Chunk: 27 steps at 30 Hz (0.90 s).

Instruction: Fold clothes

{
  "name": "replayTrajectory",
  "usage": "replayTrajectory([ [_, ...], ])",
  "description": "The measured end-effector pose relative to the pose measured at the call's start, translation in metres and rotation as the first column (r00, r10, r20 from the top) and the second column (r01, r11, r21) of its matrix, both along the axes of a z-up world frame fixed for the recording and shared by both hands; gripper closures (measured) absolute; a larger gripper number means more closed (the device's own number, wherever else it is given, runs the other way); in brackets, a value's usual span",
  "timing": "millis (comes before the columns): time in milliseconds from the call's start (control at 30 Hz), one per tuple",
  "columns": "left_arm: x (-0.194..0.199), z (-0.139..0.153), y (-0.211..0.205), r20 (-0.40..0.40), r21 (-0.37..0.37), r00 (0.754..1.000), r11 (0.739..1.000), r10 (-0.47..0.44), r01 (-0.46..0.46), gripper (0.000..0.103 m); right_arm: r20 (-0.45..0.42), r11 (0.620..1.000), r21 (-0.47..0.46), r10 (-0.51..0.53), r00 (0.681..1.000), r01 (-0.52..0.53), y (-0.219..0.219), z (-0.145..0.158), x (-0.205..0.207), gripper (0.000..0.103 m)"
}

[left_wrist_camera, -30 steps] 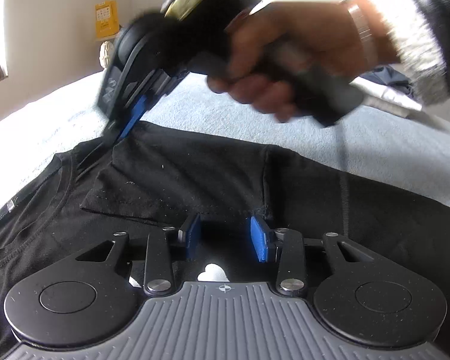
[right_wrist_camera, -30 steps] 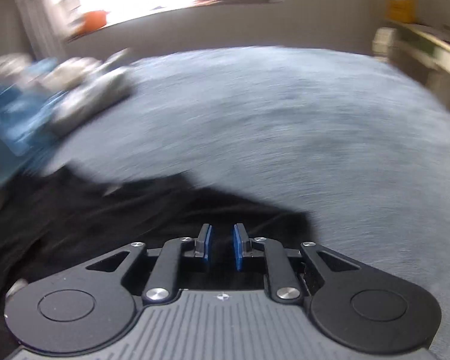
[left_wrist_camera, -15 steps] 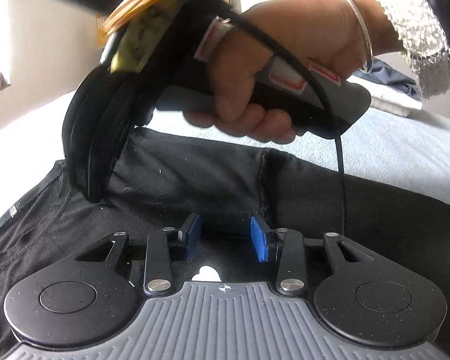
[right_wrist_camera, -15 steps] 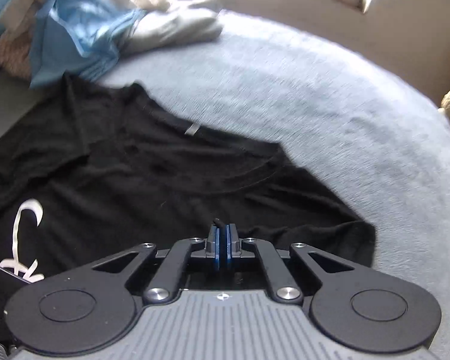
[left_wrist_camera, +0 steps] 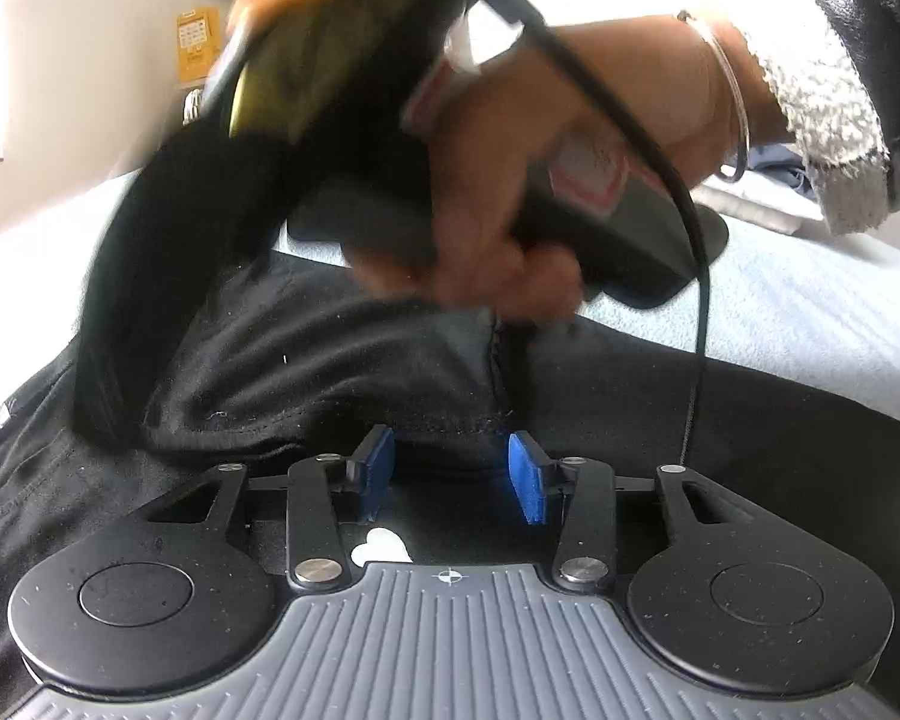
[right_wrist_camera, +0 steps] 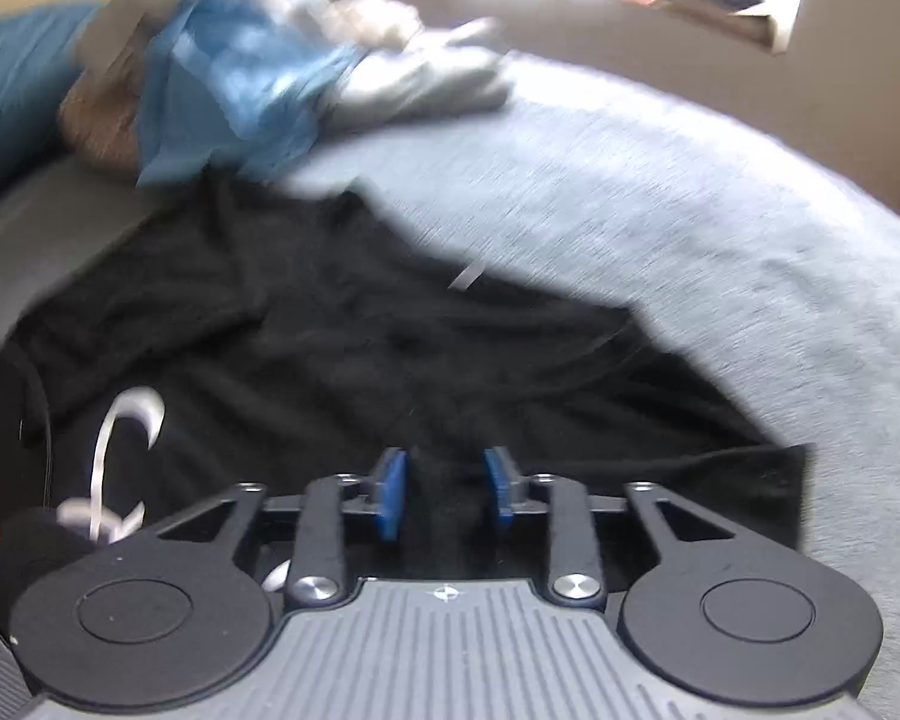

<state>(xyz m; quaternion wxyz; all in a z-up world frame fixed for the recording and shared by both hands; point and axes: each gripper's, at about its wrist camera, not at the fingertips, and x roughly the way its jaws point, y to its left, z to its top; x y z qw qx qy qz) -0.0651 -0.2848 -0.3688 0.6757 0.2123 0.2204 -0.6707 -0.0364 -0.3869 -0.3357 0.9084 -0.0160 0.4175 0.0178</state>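
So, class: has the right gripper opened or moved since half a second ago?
Yes. The right gripper was shut; now its jaws stand apart, and it has come closer to the black T-shirt, which now fills more of its view.

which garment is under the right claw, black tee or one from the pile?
The black tee: it lies flat under the open right claw. The crumpled clothes pile sits at the bed's far end.

Pretty tight in front of my left gripper (left_wrist_camera: 450, 477); the hand (left_wrist_camera: 510, 180) holding the other gripper hangs right over the folded sleeve (left_wrist_camera: 342, 372), cable (left_wrist_camera: 699, 276) dangling down beside it; on my right view the grey bedspread (right_wrist_camera: 720, 252) is wide open to the right; a clothes pile (right_wrist_camera: 240, 78) blocks the far left corner.
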Motion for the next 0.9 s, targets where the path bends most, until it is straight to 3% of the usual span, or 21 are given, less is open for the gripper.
replayTrajectory([
  [100, 0.000, 0.001, 0.000, -0.013, 0.008, 1.000, 1.000, 0.000, 0.000, 0.059, 0.087, 0.977, 0.131, -0.179, 0.980, 0.167, -0.041, 0.017, -0.013, 0.059],
  [167, 0.002, 0.002, 0.000, -0.027, 0.018, 1.000, 1.000, 0.004, -0.004, 0.059, 0.057, 0.935, 0.169, -0.325, 0.944, 0.312, -0.071, 0.016, -0.019, 0.060],
  [300, 0.006, 0.001, 0.008, -0.061, 0.040, 0.998, 0.999, 0.016, -0.014, 0.058, -0.093, 0.842, 0.180, -0.501, 0.861, 0.509, -0.113, -0.014, -0.018, 0.078],
  [367, 0.006, 0.003, 0.014, -0.081, 0.048, 0.997, 0.999, 0.018, -0.014, 0.057, -0.058, 0.810, 0.168, -0.561, 0.826, 0.562, -0.115, -0.011, -0.025, 0.087],
  [533, 0.010, 0.009, 0.029, -0.125, 0.040, 0.992, 0.999, 0.029, -0.024, 0.057, 0.032, 0.714, 0.148, -0.695, 0.718, 0.684, -0.122, -0.002, -0.042, 0.084],
  [567, 0.012, 0.010, 0.032, -0.131, 0.033, 0.991, 0.999, 0.032, -0.028, 0.057, 0.034, 0.727, 0.178, -0.678, 0.734, 0.663, -0.120, 0.004, -0.052, 0.084],
  [667, 0.029, 0.015, 0.038, -0.163, 0.001, 0.984, 0.998, 0.066, -0.067, 0.057, 0.027, 0.824, 0.158, -0.555, 0.832, 0.544, -0.091, 0.023, -0.076, 0.084],
  [800, 0.067, 0.025, 0.036, -0.224, -0.046, 0.964, 0.986, 0.144, -0.158, 0.057, 0.001, 0.937, 0.011, -0.349, 0.937, 0.349, -0.024, 0.028, -0.107, 0.083],
  [900, 0.090, 0.026, 0.026, -0.221, -0.054, 0.952, 0.972, 0.210, -0.227, 0.057, -0.043, 0.972, -0.108, -0.214, 0.976, 0.209, 0.021, 0.014, -0.120, 0.078],
])
